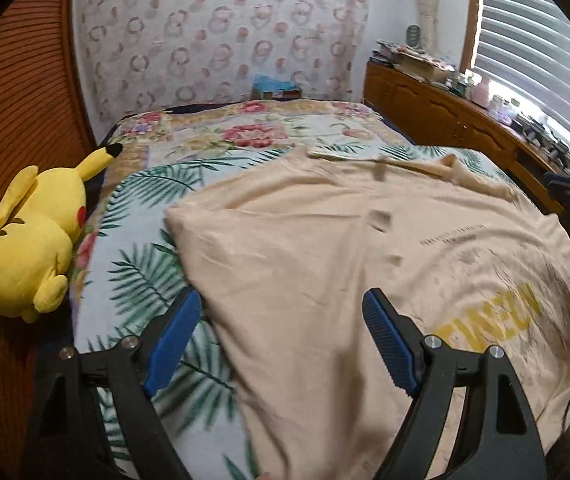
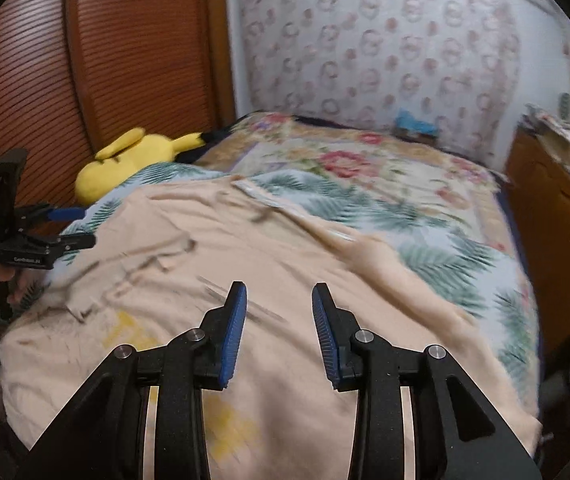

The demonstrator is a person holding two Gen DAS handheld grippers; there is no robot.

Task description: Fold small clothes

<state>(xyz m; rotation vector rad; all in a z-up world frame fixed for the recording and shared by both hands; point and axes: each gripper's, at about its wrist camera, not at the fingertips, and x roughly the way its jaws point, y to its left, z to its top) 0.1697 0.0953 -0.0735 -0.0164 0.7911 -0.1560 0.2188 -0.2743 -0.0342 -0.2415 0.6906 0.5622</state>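
Basically early stage. Beige tee is spread over the bed, printed side up w/ yellow lettering, mostly flat but wrinkled; far edge and one sleeve look bunched/partly turned over, can't tell if that's a deliberate fold. No clean fold visible yet imo, so nearly all folding is left: sleeves in, sides in, then halve. Left hand-held gripper is spread wide, nothing between the pads, hovering over the tee's edge near the leaf-print cover. Right hand-held gripper is partly spread, empty, over the tee's mid area. Yellow plush sits at the bed's side, clear of the work.
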